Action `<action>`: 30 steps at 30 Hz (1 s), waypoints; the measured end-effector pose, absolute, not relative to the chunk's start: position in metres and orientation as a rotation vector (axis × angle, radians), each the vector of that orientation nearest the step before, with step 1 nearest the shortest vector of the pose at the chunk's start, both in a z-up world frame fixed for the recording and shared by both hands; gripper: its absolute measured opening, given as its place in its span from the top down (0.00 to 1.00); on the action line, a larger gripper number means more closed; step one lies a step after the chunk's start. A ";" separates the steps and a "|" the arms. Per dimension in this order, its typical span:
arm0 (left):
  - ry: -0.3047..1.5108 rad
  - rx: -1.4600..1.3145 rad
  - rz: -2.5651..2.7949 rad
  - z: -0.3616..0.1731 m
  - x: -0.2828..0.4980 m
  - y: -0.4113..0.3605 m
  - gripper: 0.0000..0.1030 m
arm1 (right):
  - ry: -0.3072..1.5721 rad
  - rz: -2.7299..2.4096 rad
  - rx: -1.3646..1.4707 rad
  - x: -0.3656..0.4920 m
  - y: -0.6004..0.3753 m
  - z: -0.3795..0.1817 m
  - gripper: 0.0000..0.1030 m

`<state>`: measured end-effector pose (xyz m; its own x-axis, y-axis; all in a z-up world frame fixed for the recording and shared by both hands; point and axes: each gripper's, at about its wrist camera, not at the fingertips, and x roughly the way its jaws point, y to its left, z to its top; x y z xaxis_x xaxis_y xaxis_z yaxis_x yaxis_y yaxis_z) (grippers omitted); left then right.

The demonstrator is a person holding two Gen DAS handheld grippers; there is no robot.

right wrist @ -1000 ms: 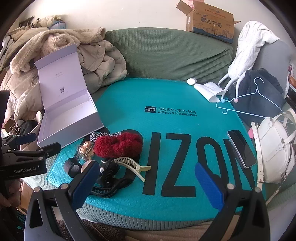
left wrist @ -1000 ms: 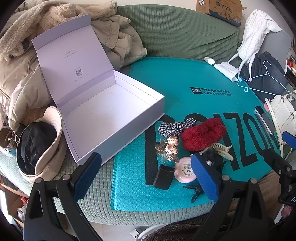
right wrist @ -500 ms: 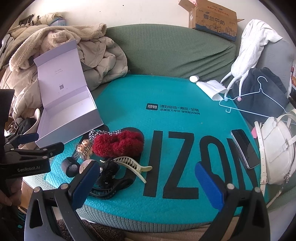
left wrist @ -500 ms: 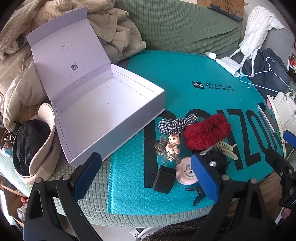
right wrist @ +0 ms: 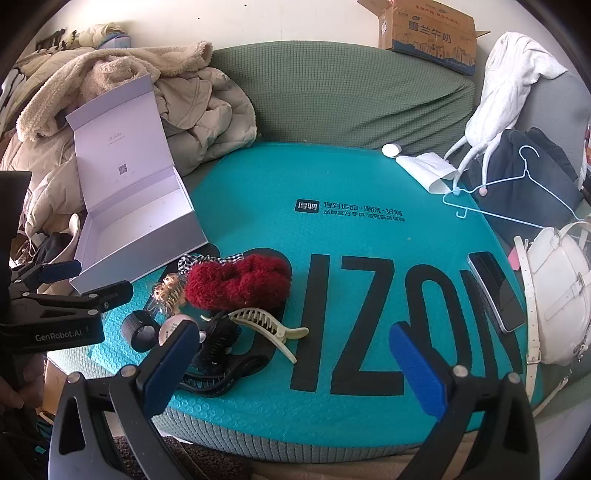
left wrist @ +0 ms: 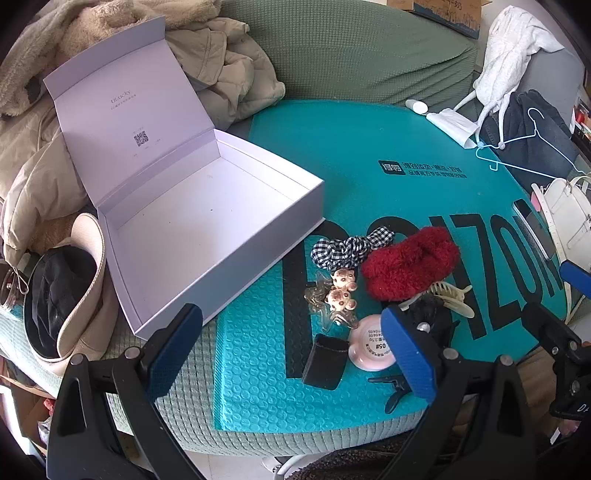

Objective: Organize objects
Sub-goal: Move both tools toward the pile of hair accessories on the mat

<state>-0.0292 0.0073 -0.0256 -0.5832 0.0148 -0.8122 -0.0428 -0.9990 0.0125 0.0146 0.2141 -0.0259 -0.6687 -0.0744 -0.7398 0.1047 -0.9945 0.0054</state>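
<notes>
An open, empty white box (left wrist: 207, 236) (right wrist: 136, 229) with its lid up lies at the left of the teal mat (left wrist: 369, 177). To its right lies a cluster of accessories: a red fluffy scrunchie (left wrist: 410, 262) (right wrist: 240, 282), a checked scrunchie (left wrist: 347, 249), bear hair clips (left wrist: 341, 291), a cream claw clip (right wrist: 267, 325), a pink round compact (left wrist: 371, 349), a black pouch (left wrist: 325, 362) and black clips (right wrist: 218, 354). My left gripper (left wrist: 291, 350) is open above the pouch. My right gripper (right wrist: 295, 365) is open, right of the black clips.
Beige coats (right wrist: 129, 81) pile behind the box on the green sofa (right wrist: 351, 99). A cap (left wrist: 59, 295) lies left of the box. A phone (right wrist: 496, 291), a white bag (right wrist: 557, 291), a hanger (right wrist: 517, 199) and dark clothes sit at the right. A cardboard box (right wrist: 428, 29) rests on the sofa back.
Both grippers have moved a little forward and down toward the mat. The box and accessories sit larger in view. Nothing was grasped.
</notes>
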 end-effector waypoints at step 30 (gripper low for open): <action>0.066 -1.459 2.764 -0.038 -0.006 -0.010 0.06 | 0.001 -2.693 1.243 0.032 0.201 -0.043 0.05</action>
<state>-0.0057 -0.0102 -0.0381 -0.5644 -0.0062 -0.8254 -0.0332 -0.9990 0.0303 0.0324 0.2012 -0.0432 -0.6361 -0.1587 -0.7551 0.1593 -0.9845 0.0728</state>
